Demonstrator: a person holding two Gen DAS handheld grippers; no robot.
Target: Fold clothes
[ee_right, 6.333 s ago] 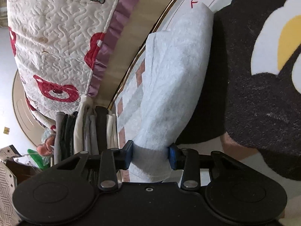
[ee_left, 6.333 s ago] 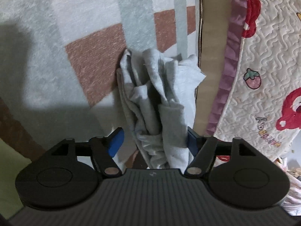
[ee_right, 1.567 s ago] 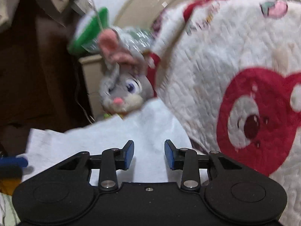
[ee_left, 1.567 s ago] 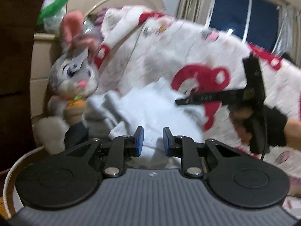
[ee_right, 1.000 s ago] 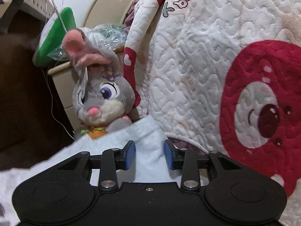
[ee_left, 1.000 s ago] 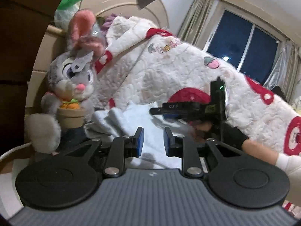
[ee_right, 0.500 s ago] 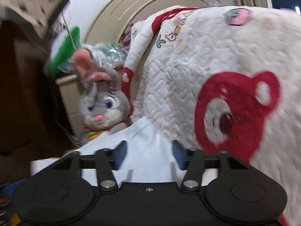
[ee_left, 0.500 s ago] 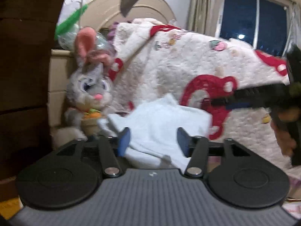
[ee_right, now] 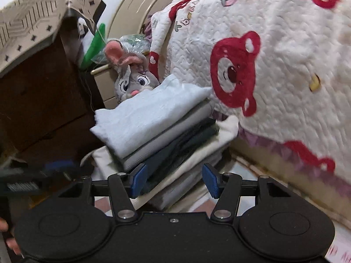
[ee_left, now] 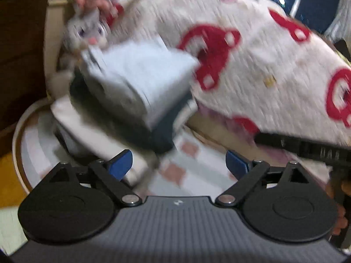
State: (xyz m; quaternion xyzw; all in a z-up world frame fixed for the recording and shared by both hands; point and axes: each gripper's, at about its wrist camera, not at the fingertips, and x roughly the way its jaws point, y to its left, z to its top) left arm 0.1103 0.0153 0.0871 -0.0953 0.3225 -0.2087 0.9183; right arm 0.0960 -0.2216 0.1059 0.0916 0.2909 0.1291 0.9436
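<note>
Both tools now spread empty, pale folded garment [ee_right: 151, 118] atop stack [ee_right: 175, 153], checked rug [ee_left: 186, 153], quilt [ee_right: 285, 65]

We see a folded pale blue garment [ee_right: 151, 116] lying flat on top of a stack of folded clothes [ee_right: 175, 153]. Its folded edge is thick and rounded, and its top is smooth. Under it lie a grey piece, then dark blue and dark green ones, then cream and white ones at the bottom. The stack leans a little and stands on the checked rug [ee_right: 241, 168], near its rounded edge. In the left wrist view the pale blue garment [ee_left: 140, 76] is blurred.
</note>
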